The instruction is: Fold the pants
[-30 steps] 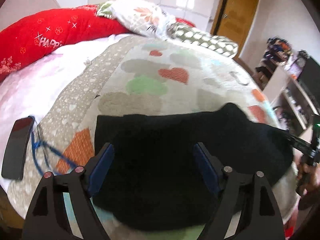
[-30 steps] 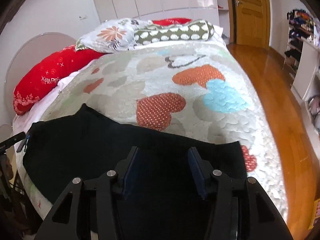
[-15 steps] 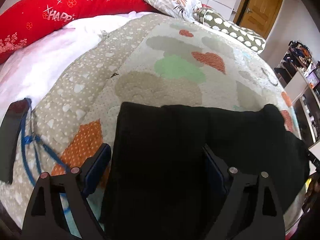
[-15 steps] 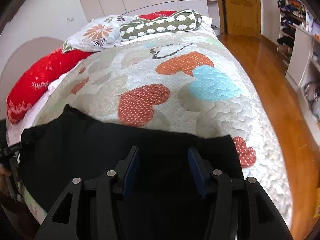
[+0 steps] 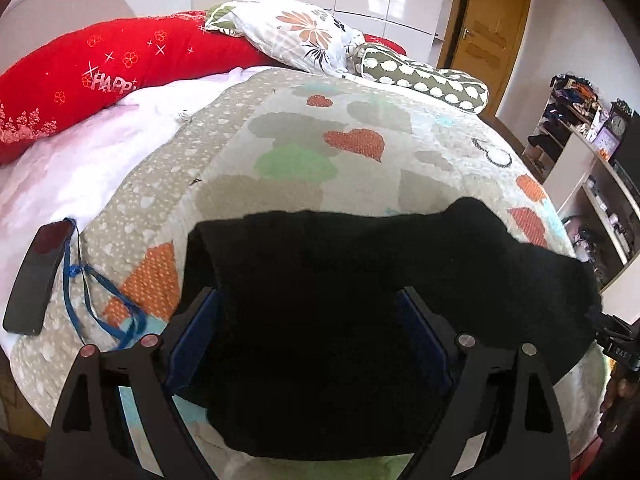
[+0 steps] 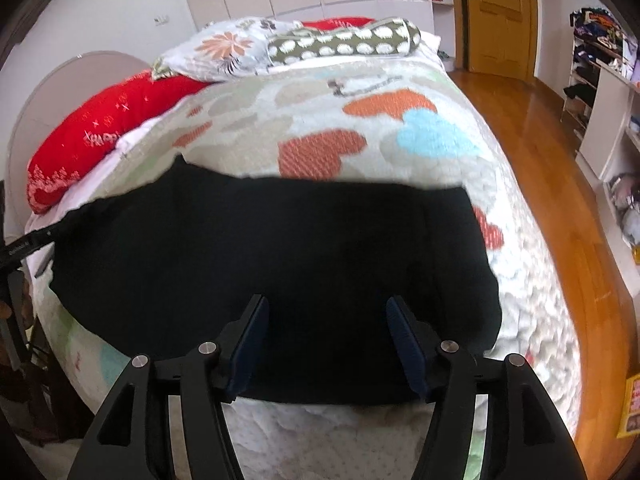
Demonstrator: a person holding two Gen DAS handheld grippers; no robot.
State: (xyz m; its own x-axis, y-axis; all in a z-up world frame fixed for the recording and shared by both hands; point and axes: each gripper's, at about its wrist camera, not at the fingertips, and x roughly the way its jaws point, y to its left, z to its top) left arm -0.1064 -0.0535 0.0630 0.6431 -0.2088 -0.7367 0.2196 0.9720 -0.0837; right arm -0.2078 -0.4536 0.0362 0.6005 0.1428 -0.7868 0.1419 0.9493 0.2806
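Note:
The black pants lie folded in a wide band across the foot end of the heart-patterned bedspread. My left gripper is open, its fingers spread over the left part of the pants, empty. In the right wrist view the pants stretch from left to right, and my right gripper is open above their near edge, holding nothing. The other gripper's tip shows at each view's edge.
A dark phone with a blue cord lies at the bed's left edge. A red pillow, floral pillow and spotted bolster sit at the head. Shelves and wood floor lie to the right.
Both wrist views shifted slightly as the grippers moved over the pants; the left view swung back from a closer look. Both grippers stayed open and empty.

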